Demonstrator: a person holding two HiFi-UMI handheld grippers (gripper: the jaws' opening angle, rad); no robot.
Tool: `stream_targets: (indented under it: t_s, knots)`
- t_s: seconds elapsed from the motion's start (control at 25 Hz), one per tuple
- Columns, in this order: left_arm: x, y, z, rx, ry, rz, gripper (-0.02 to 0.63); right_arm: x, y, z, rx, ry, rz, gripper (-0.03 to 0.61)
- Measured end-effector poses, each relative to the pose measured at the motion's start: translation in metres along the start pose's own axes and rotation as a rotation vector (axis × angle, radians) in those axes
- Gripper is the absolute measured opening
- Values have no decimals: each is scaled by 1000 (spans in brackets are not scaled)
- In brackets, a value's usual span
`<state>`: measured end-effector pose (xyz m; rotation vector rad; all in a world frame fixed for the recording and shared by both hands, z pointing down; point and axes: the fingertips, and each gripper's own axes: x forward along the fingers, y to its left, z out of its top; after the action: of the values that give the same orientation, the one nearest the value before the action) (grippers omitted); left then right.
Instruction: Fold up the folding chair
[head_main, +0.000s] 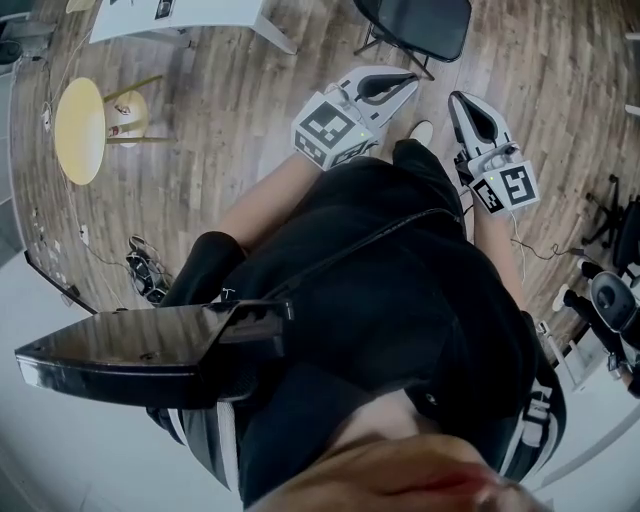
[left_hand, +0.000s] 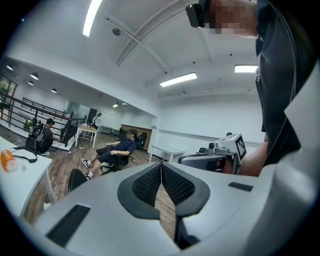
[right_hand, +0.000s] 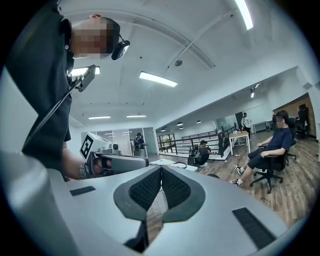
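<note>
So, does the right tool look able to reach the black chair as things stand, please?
Probably yes: the right tool, shut and empty, points toward the black chair, with only bare floor between.

Head camera: we look steeply down past the person's black shirt (head_main: 400, 290), close to the body, onto the brown wood-plank floor (head_main: 230, 110). The left grey two-jaw gripper (head_main: 405, 85) and the right grey two-jaw gripper (head_main: 460, 103) show at the top of this view. Each gripper camera sits just behind its own jaws and faces about level over that floor. We see each gripper in the other's view. Both gripper views share the seated person in a dark office chair (left_hand: 116, 149).
</note>
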<state>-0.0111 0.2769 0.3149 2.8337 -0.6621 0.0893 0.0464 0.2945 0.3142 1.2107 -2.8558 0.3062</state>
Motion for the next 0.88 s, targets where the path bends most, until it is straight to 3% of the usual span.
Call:
stream_targets:
  t_s: [0.88]
  knots:
    - [177,11,47,50,-17,141,9,-21,-156,48,-26,-65,208,11]
